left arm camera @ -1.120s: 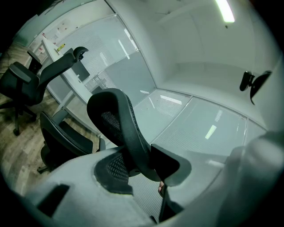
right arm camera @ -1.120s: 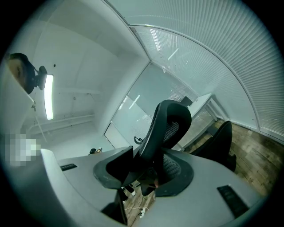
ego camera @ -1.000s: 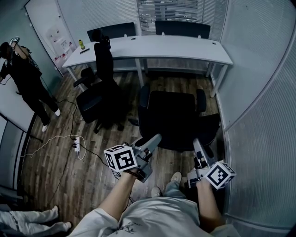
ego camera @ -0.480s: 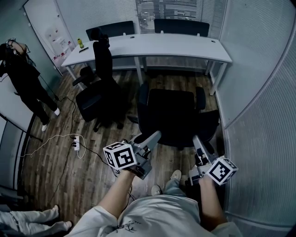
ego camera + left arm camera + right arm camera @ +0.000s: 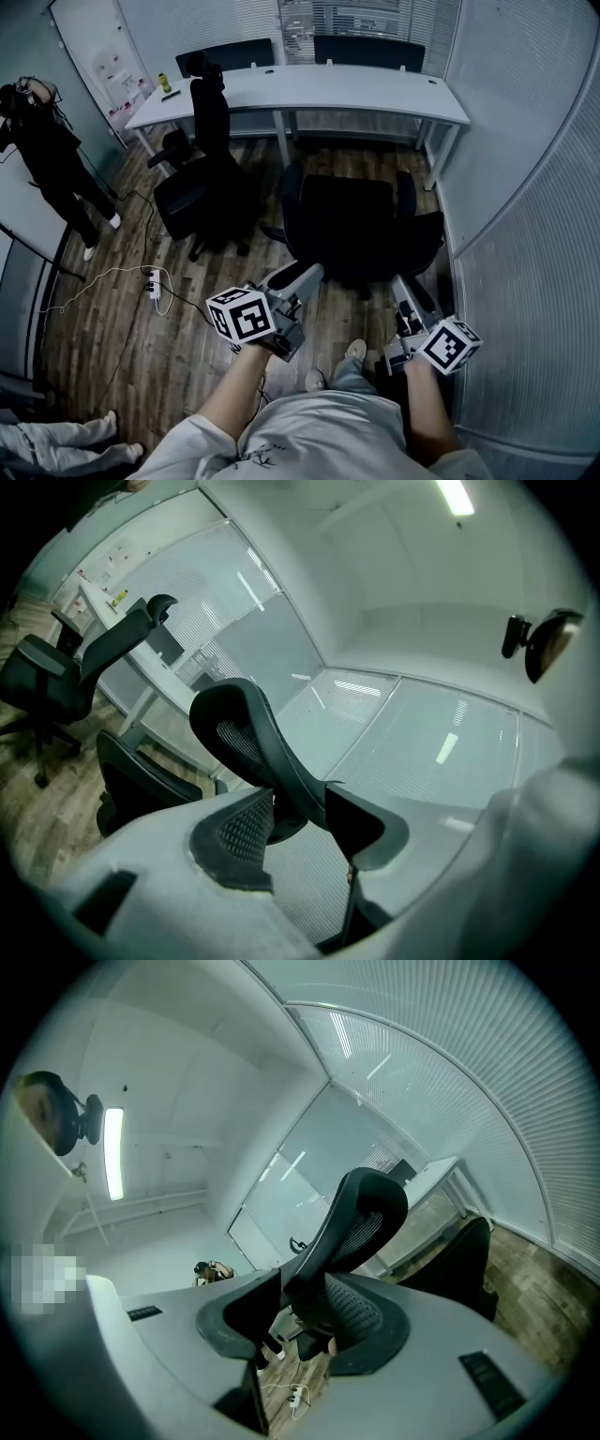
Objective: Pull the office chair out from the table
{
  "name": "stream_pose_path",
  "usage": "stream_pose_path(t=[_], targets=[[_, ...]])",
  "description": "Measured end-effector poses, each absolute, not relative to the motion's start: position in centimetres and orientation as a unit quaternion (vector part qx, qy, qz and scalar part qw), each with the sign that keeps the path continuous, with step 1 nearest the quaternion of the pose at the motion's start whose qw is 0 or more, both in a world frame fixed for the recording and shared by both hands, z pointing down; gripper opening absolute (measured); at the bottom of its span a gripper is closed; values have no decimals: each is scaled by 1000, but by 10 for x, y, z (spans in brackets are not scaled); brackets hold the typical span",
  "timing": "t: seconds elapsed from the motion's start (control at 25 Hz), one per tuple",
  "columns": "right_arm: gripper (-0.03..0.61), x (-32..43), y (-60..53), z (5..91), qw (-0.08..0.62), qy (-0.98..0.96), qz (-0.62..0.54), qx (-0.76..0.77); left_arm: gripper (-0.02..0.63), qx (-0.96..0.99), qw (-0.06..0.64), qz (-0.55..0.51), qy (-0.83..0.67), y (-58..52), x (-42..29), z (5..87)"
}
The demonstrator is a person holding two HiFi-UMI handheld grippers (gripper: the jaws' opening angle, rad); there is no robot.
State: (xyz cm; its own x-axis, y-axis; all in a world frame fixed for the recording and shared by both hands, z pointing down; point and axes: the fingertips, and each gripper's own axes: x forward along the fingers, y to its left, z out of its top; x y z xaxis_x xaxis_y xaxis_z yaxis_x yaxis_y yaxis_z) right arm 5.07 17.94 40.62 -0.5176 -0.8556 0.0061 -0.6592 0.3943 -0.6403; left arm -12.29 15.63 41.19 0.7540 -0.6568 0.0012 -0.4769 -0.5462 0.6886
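Observation:
A black office chair (image 5: 352,225) stands clear of the white table (image 5: 309,94), its back toward me. Both grippers point level at the top of that back. My left gripper (image 5: 302,274) is at its left side. In the left gripper view the curved headrest (image 5: 244,733) runs between the jaws (image 5: 300,832), which have just been opening, and the pads do not press on it. My right gripper (image 5: 405,284) is at the right side. In the right gripper view the headrest (image 5: 361,1218) rises between its parted jaws (image 5: 300,1321), with a sliver of gap showing.
A second black chair (image 5: 202,183) stands left of the first. A person (image 5: 52,159) stands at the far left. A power strip and cable (image 5: 155,292) lie on the wood floor. A ribbed glass wall (image 5: 525,206) runs close along the right. My feet (image 5: 354,354) are below the chair.
The left gripper's jaws stand a little wider than a second ago. The chair and both hands have barely shifted.

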Motion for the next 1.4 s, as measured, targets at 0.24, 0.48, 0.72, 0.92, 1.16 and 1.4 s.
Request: stream_pose_path(t=[0.24,0.48,0.72,0.92,1.16,1.4], targets=[[137,47,205,416,150,817,-298,-471,175,870,342,-121,-334,179,-128,419],[122,43,229,428,127,820,-282,-481,148,880,316,-90,-344,202,-126,431],[56,40,241,426,95,829,-254,-489,34,893,271,-54,-355,216,-114,428],[14,36,247,424,57,841,-211,-495,12,898,236,-28,-371,229,-104,429],[8,40,249,419,4,854,-165,-494,11,899,190,14,-395,236,-86,428],[8,46,255,423,-23,863,-156,-479,11,895,189,30,-403,248,-72,433]])
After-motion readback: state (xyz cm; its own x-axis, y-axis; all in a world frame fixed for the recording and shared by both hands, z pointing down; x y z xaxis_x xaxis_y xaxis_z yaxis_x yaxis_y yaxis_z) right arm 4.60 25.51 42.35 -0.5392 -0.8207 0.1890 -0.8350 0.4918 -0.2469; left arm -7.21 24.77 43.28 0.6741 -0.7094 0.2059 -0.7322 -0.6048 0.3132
